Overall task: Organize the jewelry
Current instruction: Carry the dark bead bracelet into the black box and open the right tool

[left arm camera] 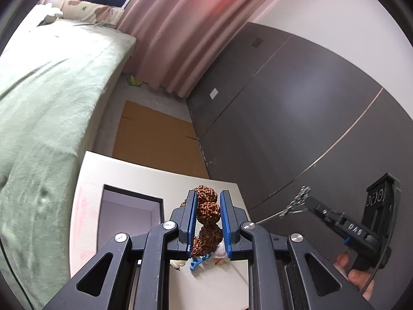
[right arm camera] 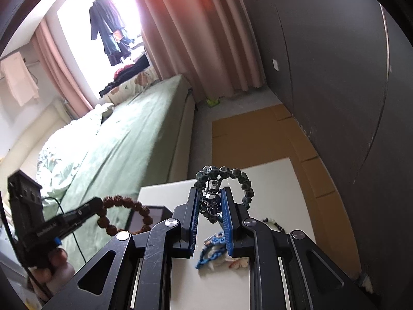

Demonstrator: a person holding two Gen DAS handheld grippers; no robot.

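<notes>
bed: a long bed under a pale green cover [left arm camera: 49, 108] is seen along the left side in both views, running up to the pink pleated curtain [left arm camera: 180, 25].
box: a shallow open box with a dark rim and a pale lilac inside [left arm camera: 126, 206] is set on the white worktop [left arm camera: 160, 178], at its left part.
left tool: the black left tool with blue finger pads [left arm camera: 208, 222] is closed to a narrow gap on a bracelet of large knobbly brown seed beads [left arm camera: 207, 206]; the beads are clamped between the pads and held above the worktop, just right of the box. in the right wrist view the rest of the brown ring is seen hanging free from the tool tip.
loose pieces: a blue knotted cord piece [right arm camera: 209, 253] and some white and pinkish bits are left lying on the worktop, below the fingers of both tools; a string of pale and dark beads [right arm camera: 273, 223] is seen further right on the worktop.
right tool: the black right tool with blue finger pads [right arm camera: 210, 206] is closed narrowly on a bracelet of dark green faceted beads [right arm camera: 227, 174]; the ring is held upright above the worktop, its upper arc standing beyond the fingertips.
floor: flat brown cardboard [left arm camera: 155, 139] is laid on the floor beyond the worktop.
wall: dark grey panels [left arm camera: 296, 129] are seen on the right.
</notes>
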